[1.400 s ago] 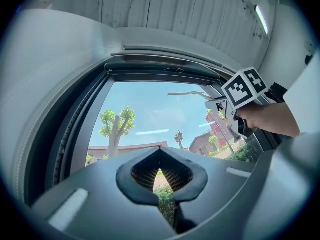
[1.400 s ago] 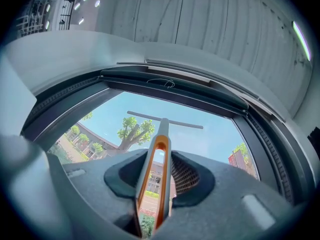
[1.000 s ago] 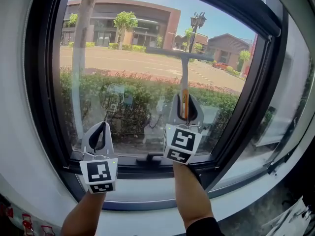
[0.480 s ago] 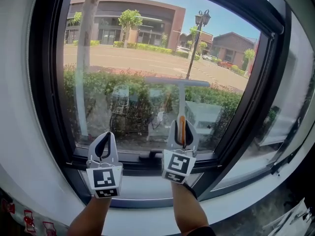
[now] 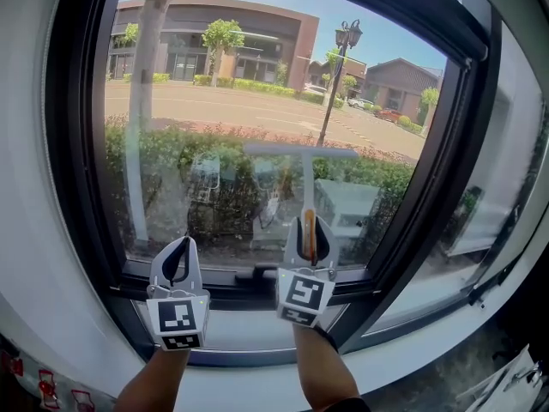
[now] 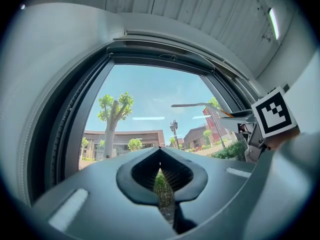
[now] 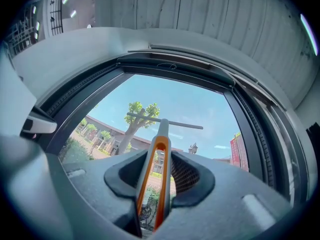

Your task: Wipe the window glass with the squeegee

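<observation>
Only one squeegee [image 5: 306, 187] shows, clamped in the right tool [image 5: 310, 221]; left tool [image 5: 181, 243] closed.

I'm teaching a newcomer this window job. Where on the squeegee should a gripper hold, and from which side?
The orange-edged handle, from below, as the right gripper does: it runs upright under the blade, so jaws on its sides leave the blade free against the glass.
</observation>
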A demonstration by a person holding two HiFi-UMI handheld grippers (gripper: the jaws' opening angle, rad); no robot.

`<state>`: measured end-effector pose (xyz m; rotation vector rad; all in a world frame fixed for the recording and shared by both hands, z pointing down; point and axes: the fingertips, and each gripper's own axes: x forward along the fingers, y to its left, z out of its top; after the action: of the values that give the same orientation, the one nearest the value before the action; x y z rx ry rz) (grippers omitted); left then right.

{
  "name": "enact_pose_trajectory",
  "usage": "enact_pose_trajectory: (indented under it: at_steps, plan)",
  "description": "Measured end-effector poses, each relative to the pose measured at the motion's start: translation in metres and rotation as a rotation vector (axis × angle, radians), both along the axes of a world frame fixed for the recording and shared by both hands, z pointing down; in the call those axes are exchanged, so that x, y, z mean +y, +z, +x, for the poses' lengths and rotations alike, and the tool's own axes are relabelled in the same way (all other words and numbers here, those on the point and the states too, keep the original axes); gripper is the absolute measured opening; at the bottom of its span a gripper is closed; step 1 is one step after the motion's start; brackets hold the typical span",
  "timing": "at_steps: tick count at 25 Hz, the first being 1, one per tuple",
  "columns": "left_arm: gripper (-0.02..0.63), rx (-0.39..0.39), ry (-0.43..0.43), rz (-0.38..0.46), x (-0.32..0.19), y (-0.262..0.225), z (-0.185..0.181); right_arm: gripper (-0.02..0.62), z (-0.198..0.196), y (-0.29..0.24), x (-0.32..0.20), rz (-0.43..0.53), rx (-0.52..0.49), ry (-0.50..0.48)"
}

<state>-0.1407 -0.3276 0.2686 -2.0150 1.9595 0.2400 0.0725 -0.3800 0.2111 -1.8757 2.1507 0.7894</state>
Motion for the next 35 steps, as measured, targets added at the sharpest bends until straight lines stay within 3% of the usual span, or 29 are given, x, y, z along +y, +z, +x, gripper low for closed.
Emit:
enact_pose_trajectory:
  at_steps: [6,21,35]
  plan:
    - [0.015,-0.028,0.007,0.059,0.003,-0.035,0.003,0.118,0.014,-0.038,0.008,0.067,-0.015,-0.013]
    - [0.015,-0.061,-0.014,0.215,-0.002,-0.149,0.011,0.118,0.063,-0.199,-0.008,0.218,-0.089,-0.011]
    - [0.015,-0.069,-0.016,0.273,-0.016,-0.186,0.027,0.118,0.075,-0.266,-0.032,0.265,-0.106,-0.003]
